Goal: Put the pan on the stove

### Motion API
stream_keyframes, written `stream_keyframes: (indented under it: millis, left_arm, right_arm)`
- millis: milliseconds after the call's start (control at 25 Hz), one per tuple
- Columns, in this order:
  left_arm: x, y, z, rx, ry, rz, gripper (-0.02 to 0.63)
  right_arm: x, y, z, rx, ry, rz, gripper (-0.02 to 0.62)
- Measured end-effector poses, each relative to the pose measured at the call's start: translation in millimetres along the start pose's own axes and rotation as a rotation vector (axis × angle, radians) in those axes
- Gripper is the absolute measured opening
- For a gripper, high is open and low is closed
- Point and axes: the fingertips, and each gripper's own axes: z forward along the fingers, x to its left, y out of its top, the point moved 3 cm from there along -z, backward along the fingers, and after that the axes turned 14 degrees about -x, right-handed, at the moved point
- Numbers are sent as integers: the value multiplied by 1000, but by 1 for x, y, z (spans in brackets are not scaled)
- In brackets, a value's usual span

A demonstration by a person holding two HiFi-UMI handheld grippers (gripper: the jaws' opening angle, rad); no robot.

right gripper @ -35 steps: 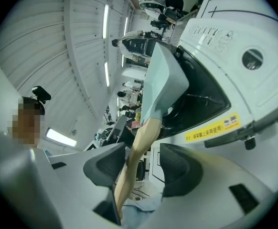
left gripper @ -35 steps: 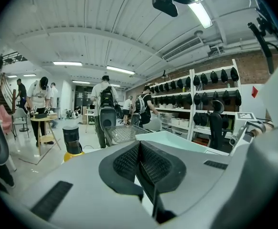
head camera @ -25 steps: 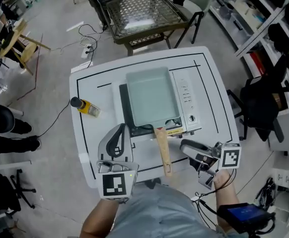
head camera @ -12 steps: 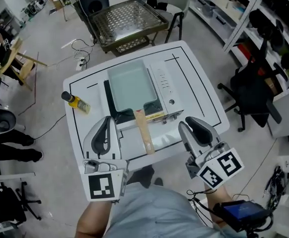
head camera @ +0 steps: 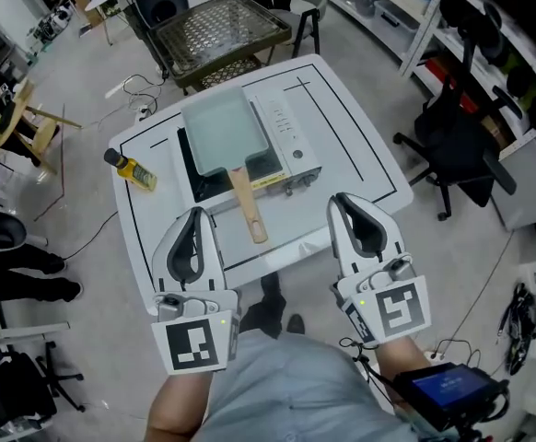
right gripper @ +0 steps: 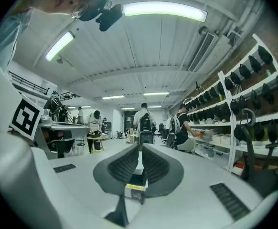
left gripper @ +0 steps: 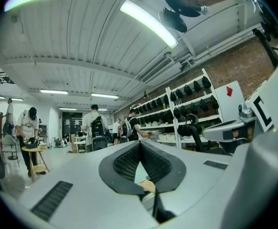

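A white table (head camera: 346, 150) marked with black lines fills the middle of the head view. Beyond its far edge stands a metal frame with a wire-mesh top (head camera: 222, 21), and a black office chair (head camera: 452, 141) stands off to the right of the table.

On the table sits a portable stove (head camera: 289, 145), with its control strip on the right side. The rectangular pale pan (head camera: 220, 132) lies flat on the stove's burner side, left of the controls. Its wooden handle (head camera: 246, 212) reaches out past the stove's front edge, over the table top and toward the person.

The left gripper (head camera: 194, 213) hangs over the near left part of the table, well clear of the pan. Its jaws are pressed together at the tips and nothing is caught between them. The right gripper (head camera: 341, 200) hangs over the near right part, also apart from the pan and stove. Its jaws have just been closing and now stand together with nothing in them. In the head view the handle's end lies between the two grippers.

A small yellow bottle (head camera: 132, 169) with a dark cap lies on its side near the table's left edge, apart from the stove.
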Motion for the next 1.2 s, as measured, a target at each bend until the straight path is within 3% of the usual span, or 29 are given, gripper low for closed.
stream_keyframes:
  millis: [200,360,800,1200]
  left_arm:
    - [-12,21,-9,-64,-23,-15,18]
    - [-16,16,-20,-6,-4,-38,18]
    - [-21,20,-15,-46,-28,-8,18]
    - [-18,15,-21,-14,-21,-13,18]
  right_arm:
    - [9,13,-20,-17,-8,-26,54]
    - [12,27,-24,-38,-13,-71,49]
    - [13,26,-28,-54,-18,-100,49]
    - [17,26,-28,-51,-18,-103,49]
